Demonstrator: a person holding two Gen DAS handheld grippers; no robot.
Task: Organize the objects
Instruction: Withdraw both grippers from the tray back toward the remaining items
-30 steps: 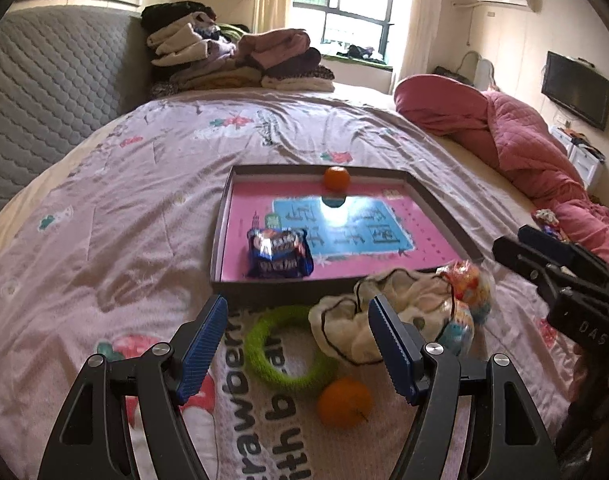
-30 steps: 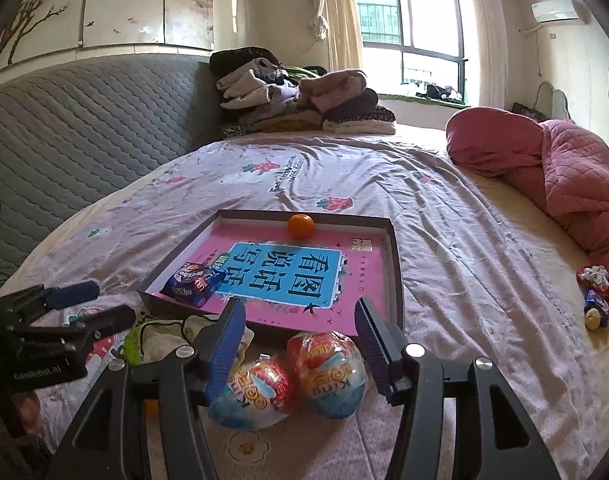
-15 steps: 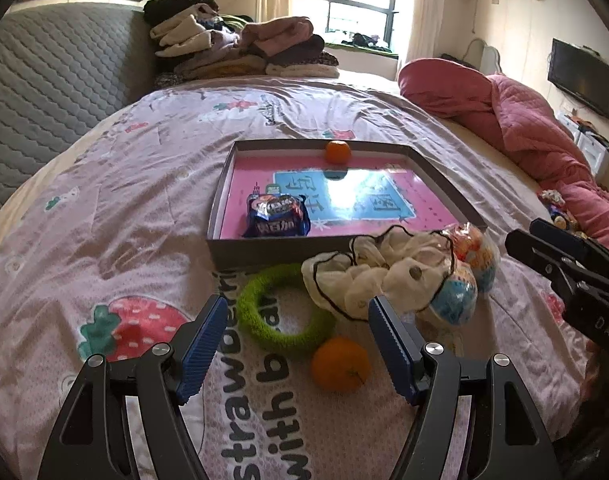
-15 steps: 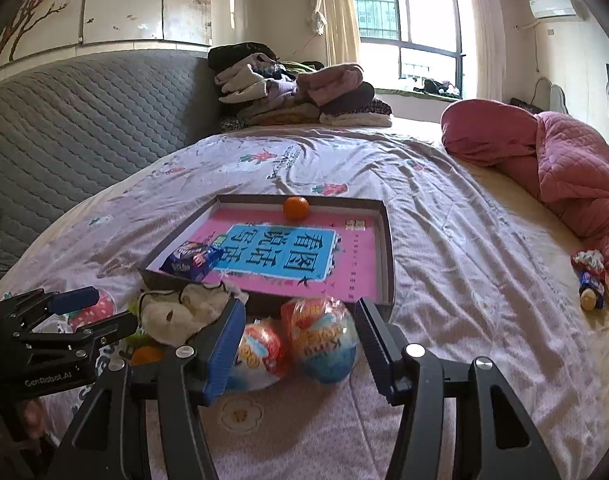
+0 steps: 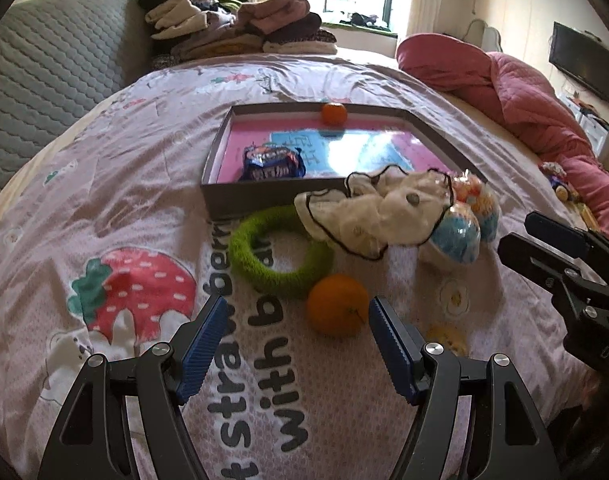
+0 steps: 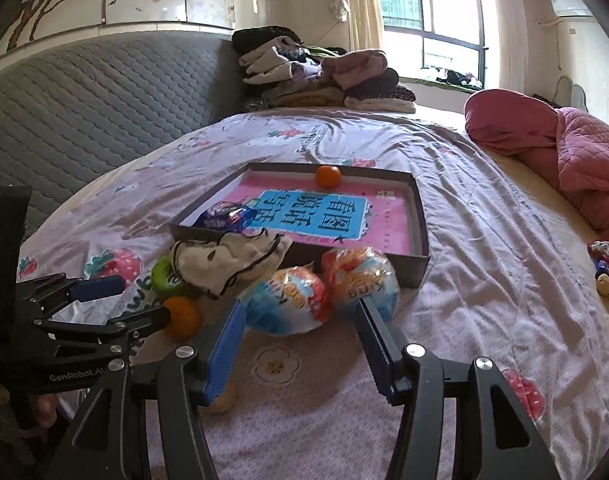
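In the left wrist view, the left claw (image 5: 294,346) is being held spread wide above the bedspread (image 5: 124,184), nothing being pinched between its blue pads (image 5: 202,346). An orange (image 5: 337,305) is being shown lying on the bedspread just in front of the claw, close to its right-hand finger, though contact cannot be told. The shallow grey box (image 5: 240,196) is being taken as landmark: a green fuzzy ring (image 5: 260,264) is lying just before its near wall, a crumpled white cloth (image 5: 376,216) is lying against its near right corner and overlapping the ring, and two wrapped egg-shaped toys (image 5: 458,232) are being seen beside that corner, partly under the cloth. Inside the box a blue snack packet (image 5: 272,162) is lying near the front wall and a second orange (image 5: 334,113) at the far wall.

In the right wrist view, the right claw (image 6: 300,344) is being held partly spread, gripping nothing. The two egg toys (image 6: 288,302) are lying just before the box's (image 6: 420,240) near wall, ahead of the claw's tips. The left claw (image 6: 116,300) is being seen at the left, its tips at the orange (image 6: 182,316).
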